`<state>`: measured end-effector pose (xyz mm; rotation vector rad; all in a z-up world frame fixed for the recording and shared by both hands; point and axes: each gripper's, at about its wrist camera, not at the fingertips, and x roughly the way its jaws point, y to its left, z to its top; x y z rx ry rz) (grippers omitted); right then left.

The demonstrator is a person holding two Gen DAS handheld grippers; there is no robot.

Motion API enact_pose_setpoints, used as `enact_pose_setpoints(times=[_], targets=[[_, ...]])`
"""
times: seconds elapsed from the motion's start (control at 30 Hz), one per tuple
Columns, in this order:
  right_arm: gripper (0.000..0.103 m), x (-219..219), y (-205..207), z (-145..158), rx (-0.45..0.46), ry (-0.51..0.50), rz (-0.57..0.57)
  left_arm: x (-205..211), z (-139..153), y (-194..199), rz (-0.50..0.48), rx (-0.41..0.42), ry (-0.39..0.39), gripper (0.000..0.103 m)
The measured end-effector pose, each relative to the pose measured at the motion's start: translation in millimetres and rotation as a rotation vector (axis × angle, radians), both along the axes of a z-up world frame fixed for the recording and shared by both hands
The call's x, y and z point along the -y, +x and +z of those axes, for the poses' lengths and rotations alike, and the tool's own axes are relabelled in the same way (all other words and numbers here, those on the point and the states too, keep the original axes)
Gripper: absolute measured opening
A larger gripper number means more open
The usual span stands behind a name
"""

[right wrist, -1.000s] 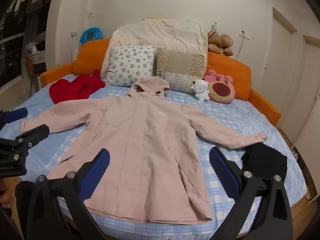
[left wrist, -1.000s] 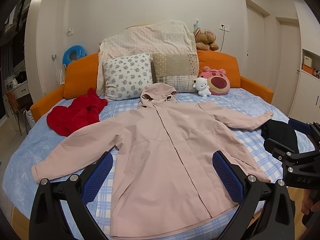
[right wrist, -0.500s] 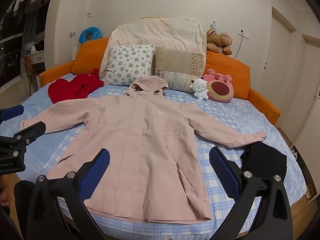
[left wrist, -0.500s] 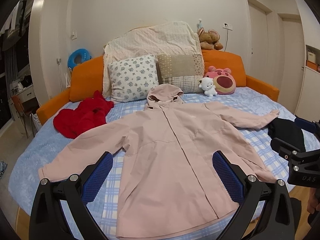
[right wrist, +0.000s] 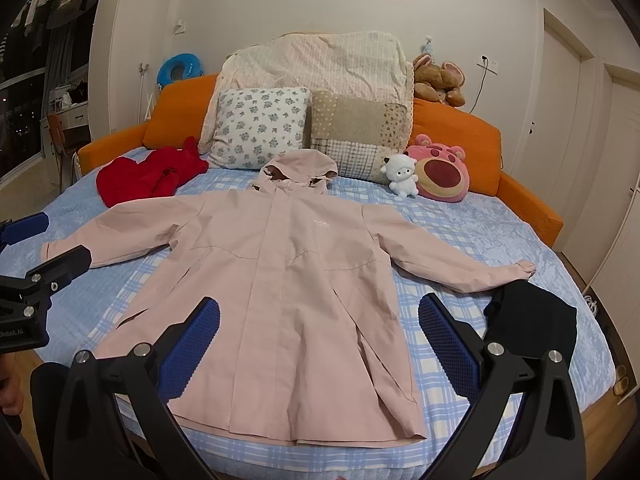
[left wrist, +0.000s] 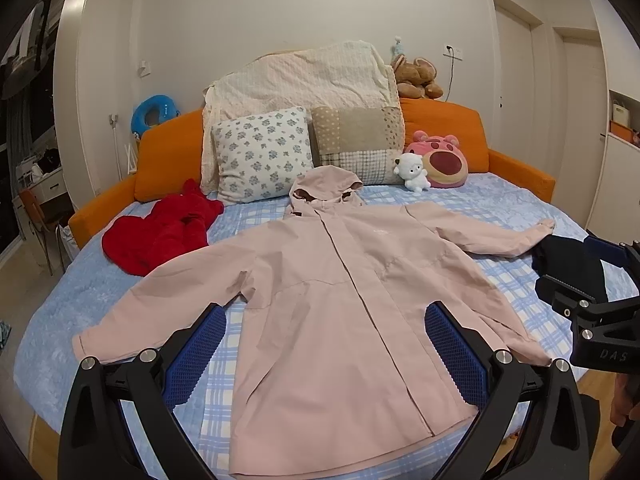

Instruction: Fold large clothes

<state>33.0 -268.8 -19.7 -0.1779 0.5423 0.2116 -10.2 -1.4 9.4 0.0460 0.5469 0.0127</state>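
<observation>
A large pink hooded jacket [left wrist: 340, 300] lies flat, front up, on the blue checked bed, sleeves spread to both sides; it also shows in the right wrist view [right wrist: 280, 280]. My left gripper [left wrist: 326, 344] is open and empty, held above the jacket's hem near the foot of the bed. My right gripper [right wrist: 318, 340] is open and empty, also above the hem. Each gripper shows at the edge of the other's view: the right gripper [left wrist: 592, 280] at the far right, the left gripper [right wrist: 36, 248] at the far left.
A red garment [left wrist: 160, 232] lies at the bed's back left. A black garment [right wrist: 532, 320] lies by the right sleeve cuff. Pillows [left wrist: 264, 152], plush toys [left wrist: 440, 160] and an orange headboard [left wrist: 168, 160] line the back. Wooden floor [right wrist: 600, 420] surrounds the bed.
The left wrist view has shifted rightward and slightly back, so the jacket sits a little further left and lower in it. The right gripper has barely moved. Both stay open.
</observation>
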Motion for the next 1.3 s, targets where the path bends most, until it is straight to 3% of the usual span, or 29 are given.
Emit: enact_pose_setpoints(times=[1.3], targets=[[0.098, -3.2, -1.0, 3.7, 0.009, -0.002, 0.000, 3.6, -1.1, 0.0, -0.012, -0.002, -0.002, 0.101]])
